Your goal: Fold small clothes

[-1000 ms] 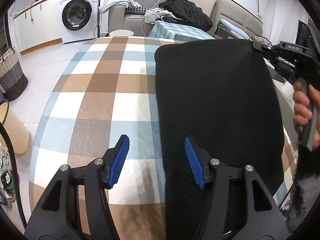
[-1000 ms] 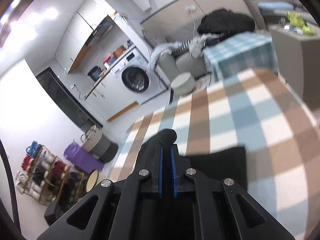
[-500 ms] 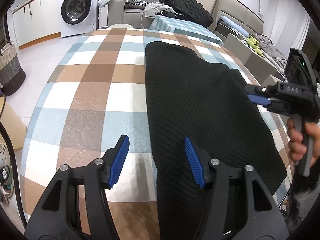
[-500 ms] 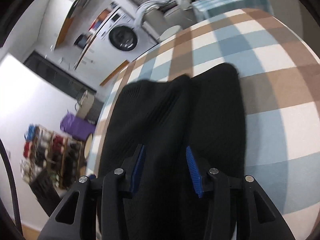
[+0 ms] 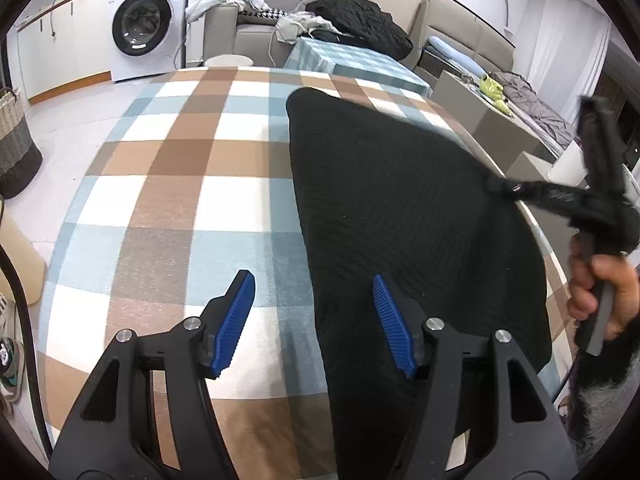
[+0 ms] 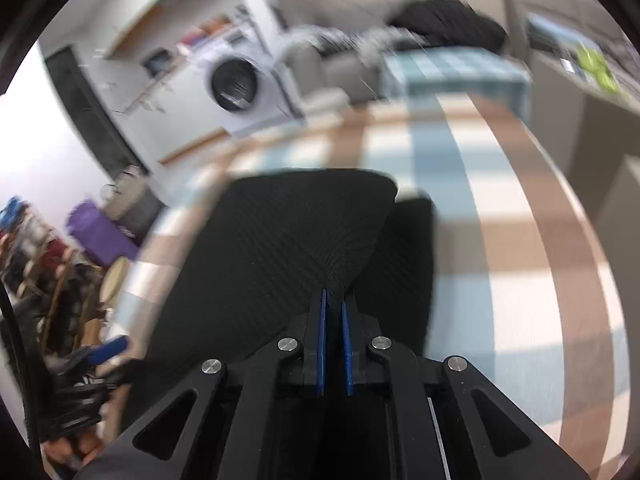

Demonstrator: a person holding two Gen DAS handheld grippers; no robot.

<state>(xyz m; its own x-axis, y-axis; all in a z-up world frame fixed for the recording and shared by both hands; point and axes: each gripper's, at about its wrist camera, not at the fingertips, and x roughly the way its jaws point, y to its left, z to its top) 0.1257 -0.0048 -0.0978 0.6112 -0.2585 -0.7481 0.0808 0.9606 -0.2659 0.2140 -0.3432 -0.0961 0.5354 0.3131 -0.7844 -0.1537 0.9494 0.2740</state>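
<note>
Black ribbed knit, the garment [image 5: 400,208] lies on the checked tablecloth [image 5: 180,184], occupying the half of the cloth away from the washing machine [image 5: 146,20]. Half a second ago the right gripper [image 6: 334,312] stood with its pads parted over the fabric; its jaws are now nearly closed, pinching a raised peak of the garment between the blue pads, with folds fanning out from that point. In the left wrist view this tool appears blurred at the garment's edge farthest from the washing machine, so it is in motion. Judgement: a fold has begun, with that edge taken up for carrying across.

The left gripper [image 5: 314,320] has its fingers wide apart, holding nothing; one pad sits over bare cloth, the other over the garment's near edge, which runs between them.

The garment's long axis runs from the near table edge toward the sofa beside the washing machine; its far end is rounded. Which end is hem or waist cannot be told.
</note>
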